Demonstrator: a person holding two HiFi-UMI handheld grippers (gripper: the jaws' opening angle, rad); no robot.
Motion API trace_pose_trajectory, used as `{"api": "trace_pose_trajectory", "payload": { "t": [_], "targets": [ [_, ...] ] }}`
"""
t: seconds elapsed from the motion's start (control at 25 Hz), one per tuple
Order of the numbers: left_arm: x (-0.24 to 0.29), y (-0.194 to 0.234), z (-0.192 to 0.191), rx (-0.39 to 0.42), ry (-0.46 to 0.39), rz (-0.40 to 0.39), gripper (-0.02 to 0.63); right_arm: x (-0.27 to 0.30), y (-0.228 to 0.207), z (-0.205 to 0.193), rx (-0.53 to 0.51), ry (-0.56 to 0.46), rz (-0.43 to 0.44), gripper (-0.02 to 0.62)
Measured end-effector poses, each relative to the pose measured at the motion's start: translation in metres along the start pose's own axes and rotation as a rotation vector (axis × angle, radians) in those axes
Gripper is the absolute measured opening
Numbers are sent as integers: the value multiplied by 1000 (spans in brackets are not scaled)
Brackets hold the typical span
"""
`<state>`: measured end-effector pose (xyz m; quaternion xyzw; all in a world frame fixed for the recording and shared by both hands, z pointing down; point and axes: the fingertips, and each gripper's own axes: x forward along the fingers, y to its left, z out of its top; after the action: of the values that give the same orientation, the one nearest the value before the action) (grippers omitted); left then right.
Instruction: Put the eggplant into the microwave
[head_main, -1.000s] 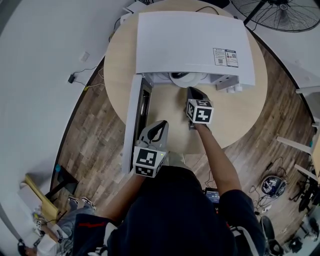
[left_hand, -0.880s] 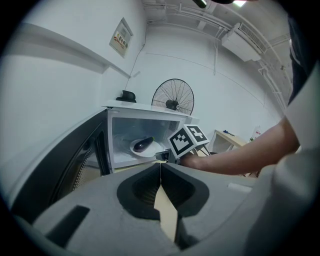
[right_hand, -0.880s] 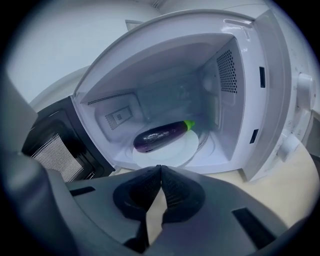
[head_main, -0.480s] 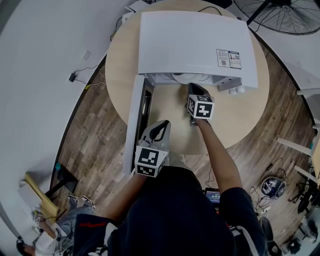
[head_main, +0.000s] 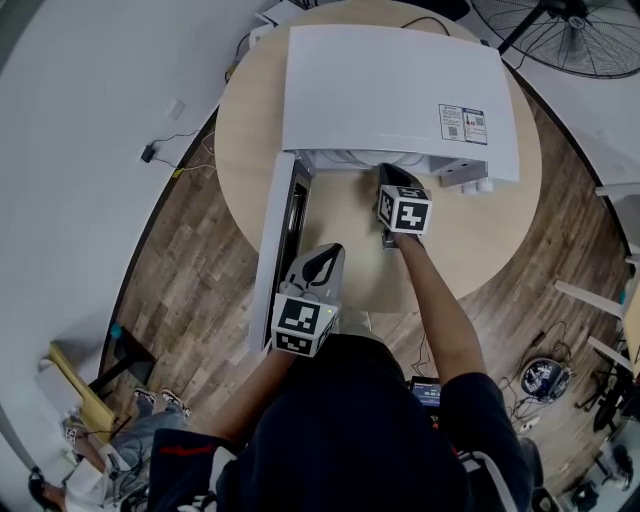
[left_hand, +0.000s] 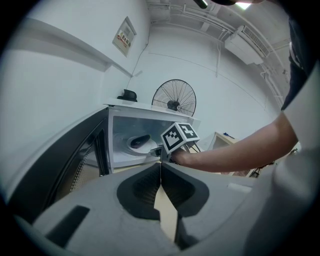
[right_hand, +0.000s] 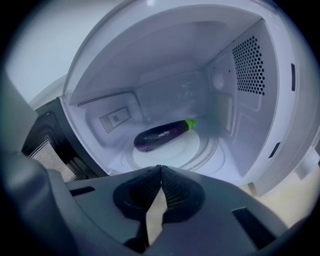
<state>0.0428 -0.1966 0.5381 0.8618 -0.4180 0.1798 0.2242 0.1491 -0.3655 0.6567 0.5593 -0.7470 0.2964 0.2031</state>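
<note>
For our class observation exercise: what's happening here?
A person holds a gripper in each hand at an open microwave on a table. The eggplant lies inside on the turntable. The right gripper, shut and empty, is at the opening; the left gripper, also shut, is by the door.

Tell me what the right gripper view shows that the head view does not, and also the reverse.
Only the right gripper view: the eggplant lying on the turntable inside the microwave, its green stem end toward the right, and the right gripper with its jaws together and nothing between them.
Only the head view: the round table under the microwave, the left gripper held close to the person's body, and a fan beyond the table.
Both: the microwave with its door swung open at the left.
</note>
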Motion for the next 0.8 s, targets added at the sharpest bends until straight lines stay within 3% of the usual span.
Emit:
{"api": "trace_pose_trajectory", "payload": {
  "t": [0.4,0.8],
  "targets": [
    [-5,-3,3,24,-12,-3,17,-26,5,10,-24,-59,12,12],
    [-17,-15,26,103,-83,0,17,-116,33,34,-106,-197,87,12]
  ]
}}
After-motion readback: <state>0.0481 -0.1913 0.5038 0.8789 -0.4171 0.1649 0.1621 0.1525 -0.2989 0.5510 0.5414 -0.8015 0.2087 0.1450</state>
